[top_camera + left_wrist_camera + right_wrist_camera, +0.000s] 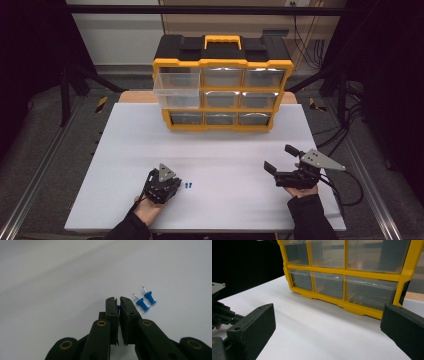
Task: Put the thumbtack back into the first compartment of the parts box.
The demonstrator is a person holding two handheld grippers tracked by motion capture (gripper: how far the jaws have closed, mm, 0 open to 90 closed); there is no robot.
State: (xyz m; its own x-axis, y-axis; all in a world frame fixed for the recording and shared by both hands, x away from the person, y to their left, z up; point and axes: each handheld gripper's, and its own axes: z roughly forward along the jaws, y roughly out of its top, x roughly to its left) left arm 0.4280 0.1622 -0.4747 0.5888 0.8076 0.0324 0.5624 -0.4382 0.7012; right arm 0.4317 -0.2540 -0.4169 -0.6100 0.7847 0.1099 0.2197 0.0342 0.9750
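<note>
Two blue push pins (146,301) lie side by side on the white table, points tilted up; in the high view these pins (188,186) sit just right of my left gripper (176,186). In the left gripper view my left gripper (118,301) is shut on a third blue push pin (118,307), of which a sliver shows between the pads. My right gripper (281,158) rests at the table's right side, its jaws wide apart and empty. In the right gripper view the right gripper (328,327) faces the yellow drawer cabinet (352,307).
A yellow and black drawer cabinet (222,64) with clear drawers stands at the table's far middle. Its top left drawer (177,85) is pulled out. The white table top (220,150) stretches between the cabinet and both hands. Cables trail off the right edge.
</note>
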